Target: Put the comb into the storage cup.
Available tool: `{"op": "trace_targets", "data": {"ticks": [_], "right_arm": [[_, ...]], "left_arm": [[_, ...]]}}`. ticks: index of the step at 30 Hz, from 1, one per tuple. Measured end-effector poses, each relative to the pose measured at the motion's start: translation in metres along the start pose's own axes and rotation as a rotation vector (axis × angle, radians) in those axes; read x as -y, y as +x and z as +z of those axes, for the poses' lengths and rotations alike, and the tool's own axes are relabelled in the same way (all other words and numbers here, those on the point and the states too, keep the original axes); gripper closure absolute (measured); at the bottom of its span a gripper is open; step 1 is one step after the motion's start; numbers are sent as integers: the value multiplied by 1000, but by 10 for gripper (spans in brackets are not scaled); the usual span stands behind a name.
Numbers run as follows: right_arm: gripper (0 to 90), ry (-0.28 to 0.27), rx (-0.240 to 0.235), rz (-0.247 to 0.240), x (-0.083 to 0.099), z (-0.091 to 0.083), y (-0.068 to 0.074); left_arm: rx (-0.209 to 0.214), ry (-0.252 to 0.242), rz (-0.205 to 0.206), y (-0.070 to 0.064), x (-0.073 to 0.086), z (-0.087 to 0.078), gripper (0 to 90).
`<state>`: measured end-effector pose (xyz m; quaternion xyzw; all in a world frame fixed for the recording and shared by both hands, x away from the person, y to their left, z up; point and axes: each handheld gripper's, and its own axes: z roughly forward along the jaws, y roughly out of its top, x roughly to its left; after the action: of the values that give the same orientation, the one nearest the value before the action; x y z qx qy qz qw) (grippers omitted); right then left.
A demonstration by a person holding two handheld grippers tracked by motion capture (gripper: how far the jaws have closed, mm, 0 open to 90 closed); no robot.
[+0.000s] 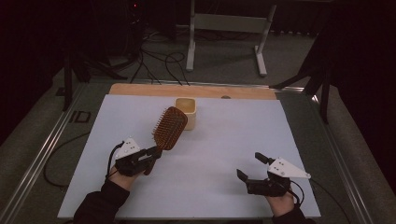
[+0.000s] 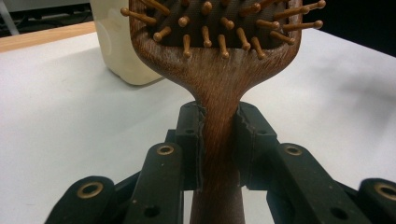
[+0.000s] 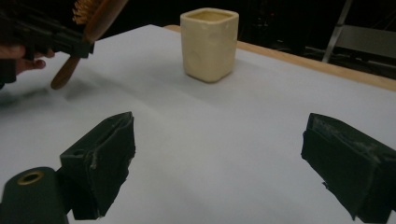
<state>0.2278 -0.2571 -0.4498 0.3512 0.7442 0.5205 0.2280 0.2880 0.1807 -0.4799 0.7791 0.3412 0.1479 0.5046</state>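
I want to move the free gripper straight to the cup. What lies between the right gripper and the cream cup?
Nothing: in the right gripper view, bare white table runs from the right gripper to the cup.

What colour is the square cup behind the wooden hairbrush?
Pale cream square cup, seen best in the right gripper view.

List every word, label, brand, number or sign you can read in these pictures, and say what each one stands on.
"ID": dark marking on the grey floor strip left of the white table sheet; it may be part of a longer mark.
No print can be read on the hairbrush, the cream cup, the left gripper or the right gripper.
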Motion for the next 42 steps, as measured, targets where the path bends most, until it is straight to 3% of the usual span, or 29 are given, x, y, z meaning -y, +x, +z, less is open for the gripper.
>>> {"op": "trace_targets", "data": {"ticks": [14, 20, 26, 33, 42], "right_arm": [[95, -13, 14, -37, -42, 7, -1], [95, -28, -2, -29, -58, 15, 2], [95, -48, -30, -35, -74, 25, 11], [95, -35, -85, -58, -90, 46, 29], [94, -35, -134, -43, -102, 72, 45]], "left_arm": [[6, -15, 5, 0, -1, 0, 738], [6, -25, -3, 0, -1, 0, 738], [14, -33, -14, 1, -2, 0, 739], [25, -35, -12, -1, -2, 2, 739], [35, -45, -11, -2, -3, 2, 738]]}}
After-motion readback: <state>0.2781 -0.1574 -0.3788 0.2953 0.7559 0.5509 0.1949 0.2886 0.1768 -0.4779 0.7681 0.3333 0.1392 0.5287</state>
